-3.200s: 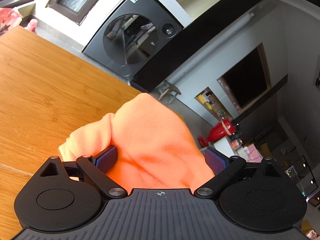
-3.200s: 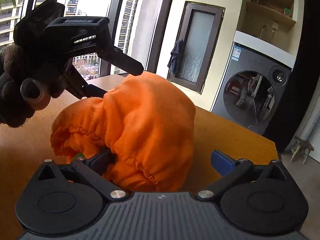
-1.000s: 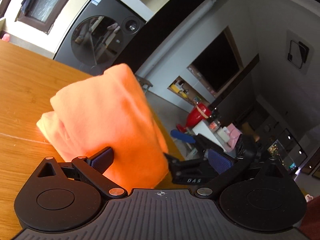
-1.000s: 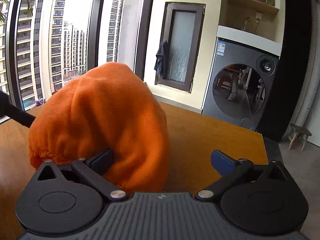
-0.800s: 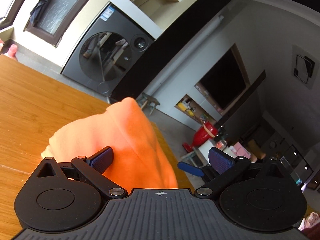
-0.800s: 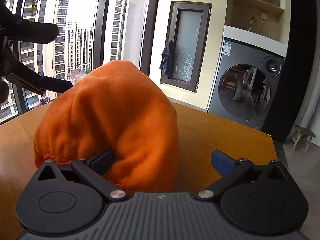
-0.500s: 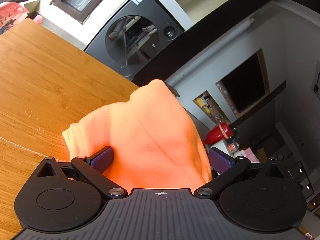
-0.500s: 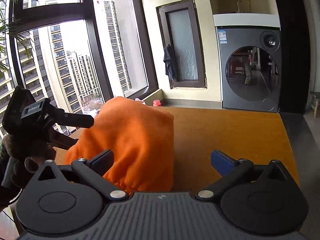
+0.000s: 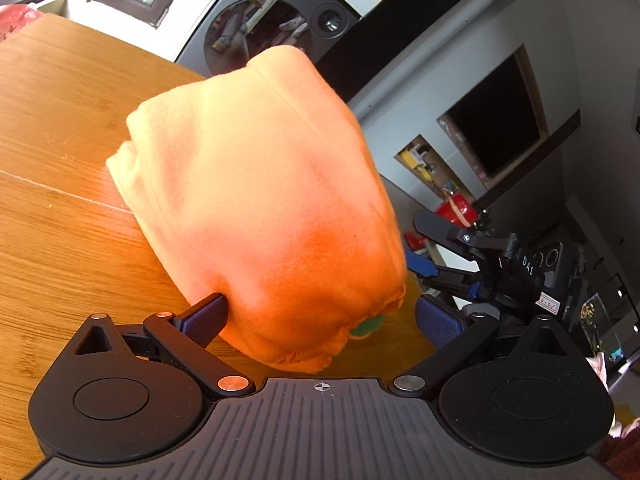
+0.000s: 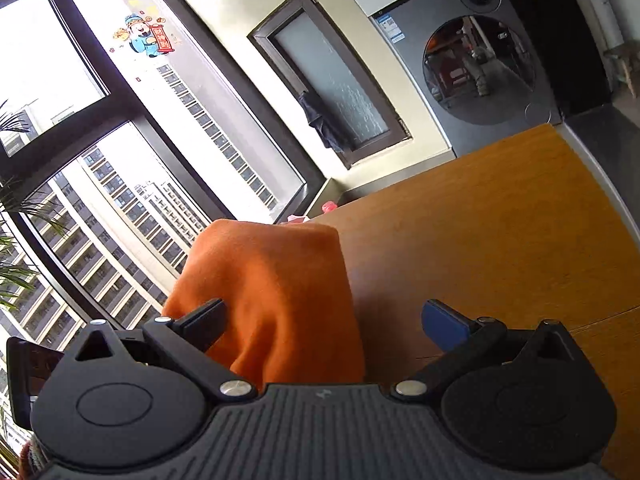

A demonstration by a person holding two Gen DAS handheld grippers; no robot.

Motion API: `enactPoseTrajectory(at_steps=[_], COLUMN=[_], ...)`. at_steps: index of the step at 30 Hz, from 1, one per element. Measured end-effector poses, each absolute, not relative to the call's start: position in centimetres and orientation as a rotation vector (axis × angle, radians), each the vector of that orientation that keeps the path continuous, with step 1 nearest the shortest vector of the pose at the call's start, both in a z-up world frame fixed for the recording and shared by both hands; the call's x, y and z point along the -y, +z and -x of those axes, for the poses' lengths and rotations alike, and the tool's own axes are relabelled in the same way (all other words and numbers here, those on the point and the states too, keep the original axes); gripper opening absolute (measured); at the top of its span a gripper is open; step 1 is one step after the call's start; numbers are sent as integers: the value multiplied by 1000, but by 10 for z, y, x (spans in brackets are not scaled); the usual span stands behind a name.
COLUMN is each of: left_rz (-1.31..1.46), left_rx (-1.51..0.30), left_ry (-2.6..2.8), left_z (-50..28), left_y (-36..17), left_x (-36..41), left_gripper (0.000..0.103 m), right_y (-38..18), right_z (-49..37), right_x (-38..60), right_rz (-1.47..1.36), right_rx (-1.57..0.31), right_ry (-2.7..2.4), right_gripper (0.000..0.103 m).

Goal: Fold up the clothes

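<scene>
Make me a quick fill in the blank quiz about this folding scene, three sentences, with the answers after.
1. The bundled garment is coloured ____.
2. It rests on a ____ table.
3. Behind the table stands a grey ____ machine.
Answers: orange; wooden; washing

Bunched orange fleece garment [image 9: 256,184] on the wooden table [image 9: 60,240]

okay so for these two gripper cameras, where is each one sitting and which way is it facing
Left wrist: sits on the left gripper, looking along its closing fingers over the orange garment toward the washing machine; the right gripper shows.
Right wrist: sits on the right gripper, rolled, facing the window; no hand visible.
Shared: garment, wooden table, washing machine.
</scene>
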State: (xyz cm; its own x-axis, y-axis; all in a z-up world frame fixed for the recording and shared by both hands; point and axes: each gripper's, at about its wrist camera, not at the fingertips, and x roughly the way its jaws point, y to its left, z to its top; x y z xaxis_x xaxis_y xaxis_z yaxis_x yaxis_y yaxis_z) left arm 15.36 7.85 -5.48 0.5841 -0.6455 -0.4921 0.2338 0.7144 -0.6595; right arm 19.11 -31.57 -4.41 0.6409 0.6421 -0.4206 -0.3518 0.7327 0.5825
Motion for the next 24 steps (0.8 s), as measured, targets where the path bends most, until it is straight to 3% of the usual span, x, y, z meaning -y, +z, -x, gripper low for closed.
enactPoseTrajectory(at_steps=[3,12,19,24], left_rz=[584,568,529,512], left_rx=[-802,-759,-727,-721], left_ry=[-522,-361,-215,-210], left_z=[-155,-169,-199,-210], left_y=[-61,-58,-47,-42], left_x=[-82,-130,-180,-193], left_gripper=[94,95,95,94], right_y=[-51,-51,-47,-45], right_z=[-200,-229,-264,-288], right_x=[298,226,151,110], right_rz=[-399,-315,-227,-159], right_rx=[-722,-706,-664,-640], right_ry=[634,729,739,759], right_gripper=[79,79,92,95])
